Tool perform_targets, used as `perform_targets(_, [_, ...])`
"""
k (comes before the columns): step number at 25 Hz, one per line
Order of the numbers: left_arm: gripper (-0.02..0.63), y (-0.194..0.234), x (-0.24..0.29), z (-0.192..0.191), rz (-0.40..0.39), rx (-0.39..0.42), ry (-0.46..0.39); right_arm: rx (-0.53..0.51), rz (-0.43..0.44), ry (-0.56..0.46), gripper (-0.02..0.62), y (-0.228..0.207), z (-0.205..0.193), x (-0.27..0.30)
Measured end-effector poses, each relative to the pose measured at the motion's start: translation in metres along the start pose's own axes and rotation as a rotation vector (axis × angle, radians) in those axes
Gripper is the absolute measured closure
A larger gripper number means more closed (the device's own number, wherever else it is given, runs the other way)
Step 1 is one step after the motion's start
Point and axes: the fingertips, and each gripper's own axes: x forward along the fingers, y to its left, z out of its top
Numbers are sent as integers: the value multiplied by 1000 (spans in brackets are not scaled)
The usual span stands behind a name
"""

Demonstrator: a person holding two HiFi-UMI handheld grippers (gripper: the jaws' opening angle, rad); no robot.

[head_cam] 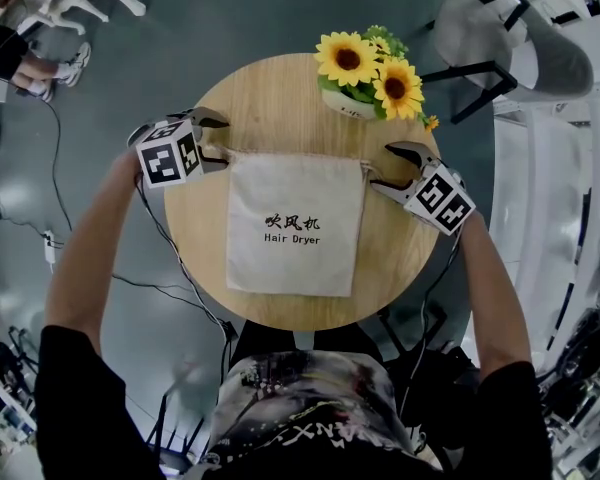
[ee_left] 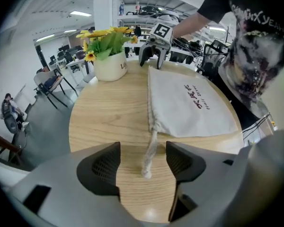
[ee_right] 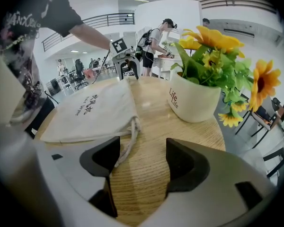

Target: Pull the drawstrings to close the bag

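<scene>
- Progress: hardly begun, by my reading. The cloth drawstring bag, printed "Hair Dryer", lies flat at the centre of the round wooden table. Its mouth is on the 12 o'clock edge, spread to full width with no gathering.
- Left gripper: at about 10 o'clock on the table, by the bag's left top corner. Its jaws are released and stand apart. The left drawstring lies loose on the wood between them, touching neither pad.
- Right gripper: between 2 and 3 o'clock, by the right top corner, jaws likewise apart. The right drawstring runs from the bag's corner to the inner face of one jaw. Nothing is pinched.
- What is left: clamp each cord, then draw the two outward, toward 9 and 3 o'clock, until the mouth puckers shut.
- Count:
  - one bag
  - two drawstring ends, one at each corner of the mouth
  - two grippers, one in each hand
  - one table
  - one white flower pot of sunflowers at 1 o'clock, with two large blooms facing up and smaller ones beside them
</scene>
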Motion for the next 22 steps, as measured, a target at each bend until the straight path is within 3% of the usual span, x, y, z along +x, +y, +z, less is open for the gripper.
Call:
perform_targets(6, [343, -7, 4, 4, -24, 98, 64, -18, 8, 8, 304, 2, 0, 1])
perform_targets(11, [395, -10, 5, 4, -47, 83, 79, -28, 16, 10, 313, 3, 0, 1])
perform_targets(13, [527, -2, 5, 6, -15, 50, 63, -31, 19, 10, 318, 4, 0, 1])
perform_targets(14, [549, 1, 5, 7, -3, 43, 59, -31, 21, 10, 321, 4, 1, 1])
perform_targets(18, [551, 2, 7, 9, -6, 81, 83, -38, 24, 14, 339, 5, 0, 1])
perform_targets(22, [559, 1, 6, 7, -2, 63, 86, -50, 24, 27, 394, 5, 2, 1])
